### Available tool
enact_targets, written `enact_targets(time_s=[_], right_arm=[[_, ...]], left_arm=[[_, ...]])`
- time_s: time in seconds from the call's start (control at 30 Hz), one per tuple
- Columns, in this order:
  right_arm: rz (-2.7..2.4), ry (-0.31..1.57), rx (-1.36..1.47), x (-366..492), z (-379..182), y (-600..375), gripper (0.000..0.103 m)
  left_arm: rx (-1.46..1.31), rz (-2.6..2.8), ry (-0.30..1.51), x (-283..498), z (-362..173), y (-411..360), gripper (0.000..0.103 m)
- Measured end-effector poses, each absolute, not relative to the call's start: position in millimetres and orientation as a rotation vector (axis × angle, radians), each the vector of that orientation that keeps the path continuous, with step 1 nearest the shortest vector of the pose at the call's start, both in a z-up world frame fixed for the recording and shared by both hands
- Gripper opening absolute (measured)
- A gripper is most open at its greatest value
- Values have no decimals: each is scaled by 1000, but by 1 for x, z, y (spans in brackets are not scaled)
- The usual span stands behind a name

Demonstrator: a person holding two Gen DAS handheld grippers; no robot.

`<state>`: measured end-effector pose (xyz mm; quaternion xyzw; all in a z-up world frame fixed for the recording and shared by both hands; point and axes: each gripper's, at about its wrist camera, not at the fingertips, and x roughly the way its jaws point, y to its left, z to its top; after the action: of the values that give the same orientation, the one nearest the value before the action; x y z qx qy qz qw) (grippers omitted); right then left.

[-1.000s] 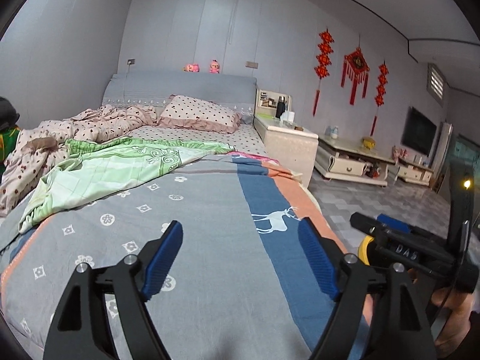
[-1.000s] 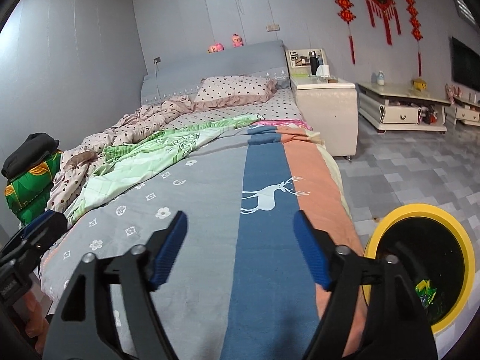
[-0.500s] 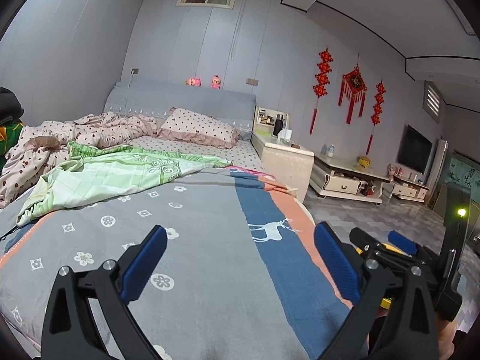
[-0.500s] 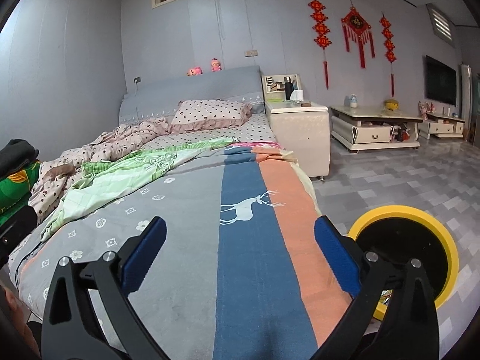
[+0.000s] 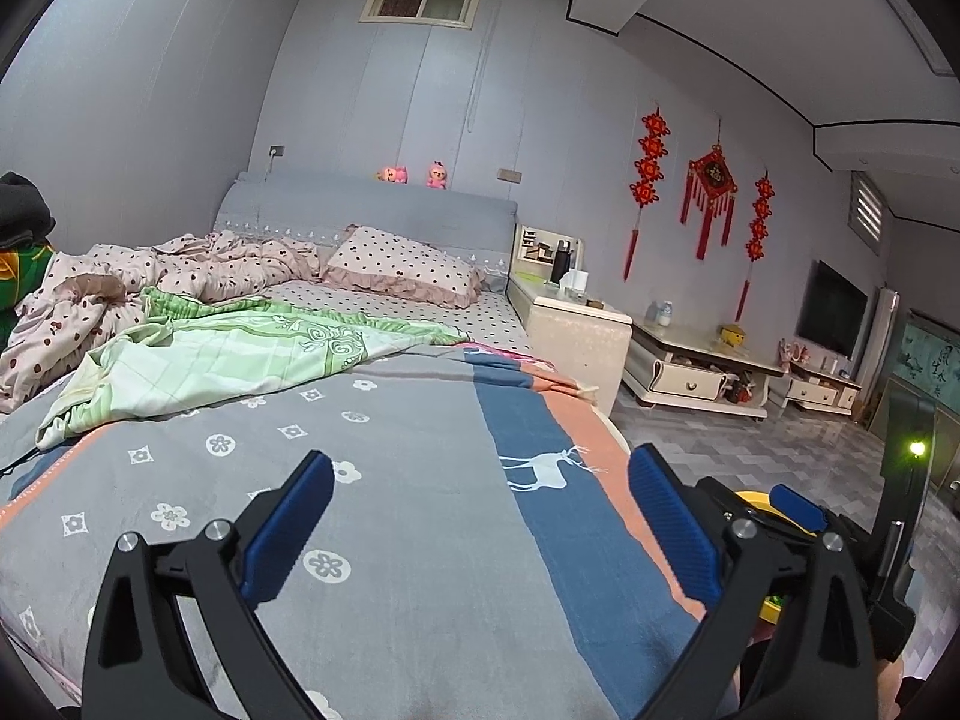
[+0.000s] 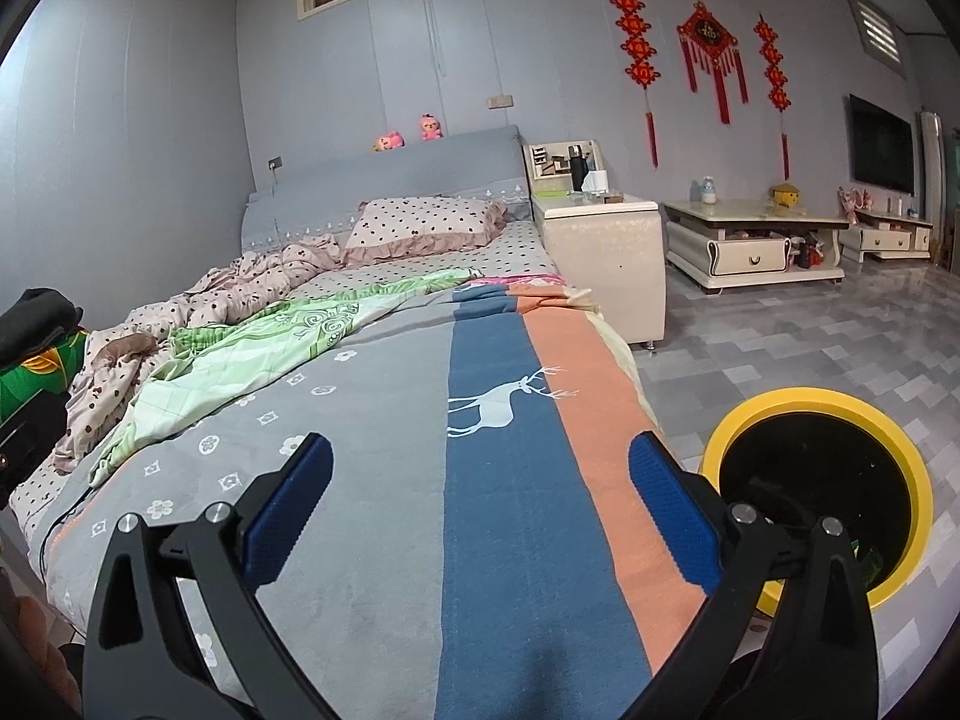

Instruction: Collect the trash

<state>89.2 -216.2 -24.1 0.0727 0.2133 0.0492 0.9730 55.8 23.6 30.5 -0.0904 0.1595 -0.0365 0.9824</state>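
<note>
Bed (image 6: 384,480) is covered by a striped blanket (image 6: 504,480); green sheet (image 6: 240,360), crumpled quilt (image 6: 240,294) and pillow (image 6: 426,222) are laid on it.

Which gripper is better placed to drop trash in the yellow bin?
Right, probably. The right gripper has the yellow bin just beside its fingers; the left gripper sees only its rim behind the right one. Both are open and empty.
</note>
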Motion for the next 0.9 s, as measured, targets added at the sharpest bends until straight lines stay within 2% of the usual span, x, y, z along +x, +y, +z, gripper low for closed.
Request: enact_targets(time_s=[0.9], right_arm=[[79, 423, 149, 85, -24, -216, 95]], left_arm=[[-187, -82, 325, 55, 29, 24, 95]])
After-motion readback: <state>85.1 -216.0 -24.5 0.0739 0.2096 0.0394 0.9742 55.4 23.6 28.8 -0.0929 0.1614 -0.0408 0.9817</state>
